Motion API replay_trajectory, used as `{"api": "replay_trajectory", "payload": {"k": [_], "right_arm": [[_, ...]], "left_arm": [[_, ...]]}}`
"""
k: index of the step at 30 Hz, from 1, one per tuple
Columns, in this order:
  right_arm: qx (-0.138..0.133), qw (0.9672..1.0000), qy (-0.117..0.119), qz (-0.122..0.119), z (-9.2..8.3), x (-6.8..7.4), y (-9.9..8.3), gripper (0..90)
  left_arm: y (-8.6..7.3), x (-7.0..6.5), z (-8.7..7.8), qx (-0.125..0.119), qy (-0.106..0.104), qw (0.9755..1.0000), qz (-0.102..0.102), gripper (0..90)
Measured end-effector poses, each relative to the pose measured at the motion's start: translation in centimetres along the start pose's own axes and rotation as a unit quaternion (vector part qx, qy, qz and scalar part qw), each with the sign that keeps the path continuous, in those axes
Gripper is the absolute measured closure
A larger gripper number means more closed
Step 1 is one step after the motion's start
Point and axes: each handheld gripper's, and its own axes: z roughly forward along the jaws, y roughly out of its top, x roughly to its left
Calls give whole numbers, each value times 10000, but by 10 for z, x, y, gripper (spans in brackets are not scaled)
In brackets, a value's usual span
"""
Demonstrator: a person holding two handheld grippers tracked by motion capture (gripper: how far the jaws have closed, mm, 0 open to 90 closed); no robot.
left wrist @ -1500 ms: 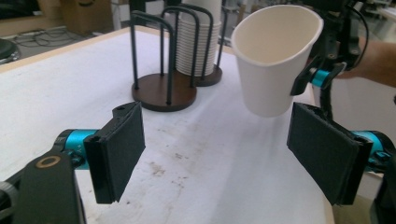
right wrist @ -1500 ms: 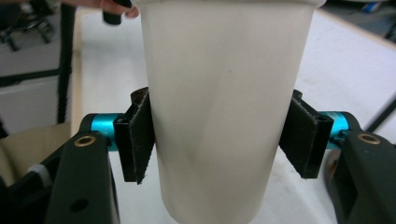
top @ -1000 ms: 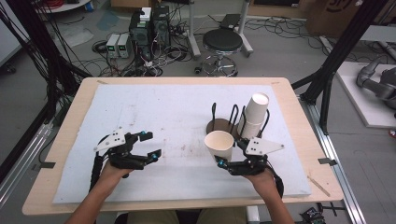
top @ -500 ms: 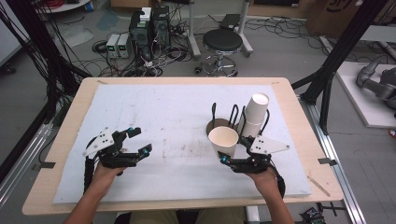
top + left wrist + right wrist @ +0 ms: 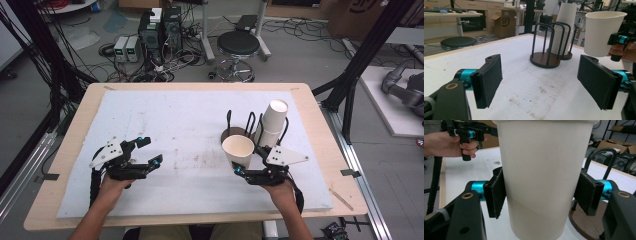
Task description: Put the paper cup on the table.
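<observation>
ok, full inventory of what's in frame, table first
paper cup: 1, white, upright, clamped in the right gripper, in front of the holders
cup stack: 1, white, standing in the right-hand holder
cup holders: 2, black wire on round brown bases, right half of the table, near one without cups
mat: 1, white, stained, covers the table
table: 1, light wood
stool: 1, black, on the floor beyond
left gripper: black, jaws open, holding nothing
right gripper: black, jaws on the cup

Even, bright indoor light from overhead falls on the white table [image 5: 200, 120], casting only faint, soft shadows and no harsh glare, while the high view is slightly soft (mild barrel bending at its edges) and the nearby paper cup [image 5: 544, 177] looks sharp.
</observation>
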Motion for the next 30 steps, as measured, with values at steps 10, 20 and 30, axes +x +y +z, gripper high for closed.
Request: {"api": "replay_trajectory", "payload": {"k": [10, 20, 30], "right_arm": [[213, 9996, 195, -52, 37, 7, 3, 333], [388, 9989, 224, -115, 86, 19, 7, 334], [695, 9975, 96, 54, 116, 21, -3, 334]], "left_arm": [[0, 5, -6, 18, 99, 9999, -6, 200], [1, 7, -9, 46, 147, 9999, 12, 201], [-1, 6, -6, 118, 158, 9998, 19, 201]]}}
